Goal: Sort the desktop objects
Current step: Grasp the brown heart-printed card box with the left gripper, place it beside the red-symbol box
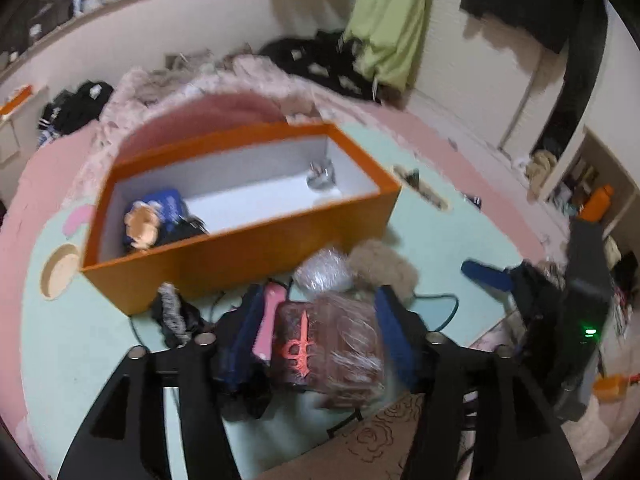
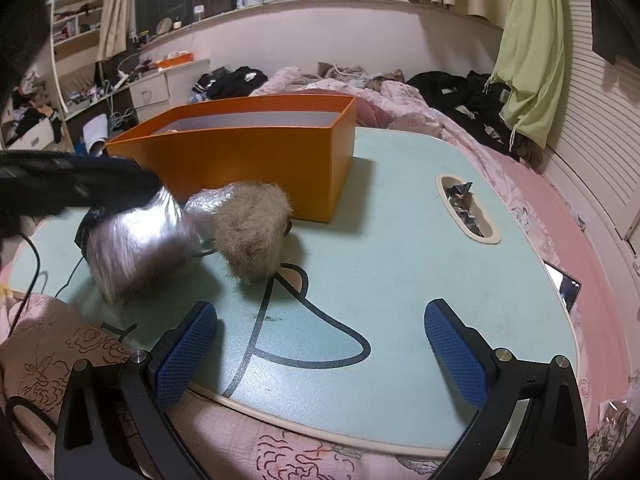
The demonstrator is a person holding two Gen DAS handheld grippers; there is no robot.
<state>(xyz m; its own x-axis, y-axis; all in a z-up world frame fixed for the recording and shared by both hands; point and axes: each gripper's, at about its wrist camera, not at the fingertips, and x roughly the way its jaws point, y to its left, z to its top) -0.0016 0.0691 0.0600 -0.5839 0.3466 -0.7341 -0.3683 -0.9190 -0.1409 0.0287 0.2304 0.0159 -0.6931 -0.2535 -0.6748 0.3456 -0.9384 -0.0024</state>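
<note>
My left gripper [image 1: 320, 320] is shut on a dark red packet in clear plastic wrap [image 1: 328, 348], marked with a red cross-like sign, held above the mint-green table [image 1: 80, 340]. The packet also shows in the right wrist view [image 2: 136, 244]. An orange box [image 1: 240, 208] with a white inside stands just beyond; it holds a blue item with an orange figure [image 1: 152, 216] and a silvery item [image 1: 320, 174]. A tan furry ball [image 2: 250, 232] and a clear wrapped ball [image 1: 322, 272] lie in front of the box [image 2: 256, 156]. My right gripper [image 2: 320, 340] is open and empty over the table's near edge.
A black and grey fabric piece [image 1: 176, 312] and a pink item [image 1: 270, 320] lie by the left gripper. A slot in the table [image 2: 468, 208] holds foil wrappers. A phone [image 2: 564, 284] lies at the right edge. Pink bedding [image 2: 400, 104] and clothes surround the table.
</note>
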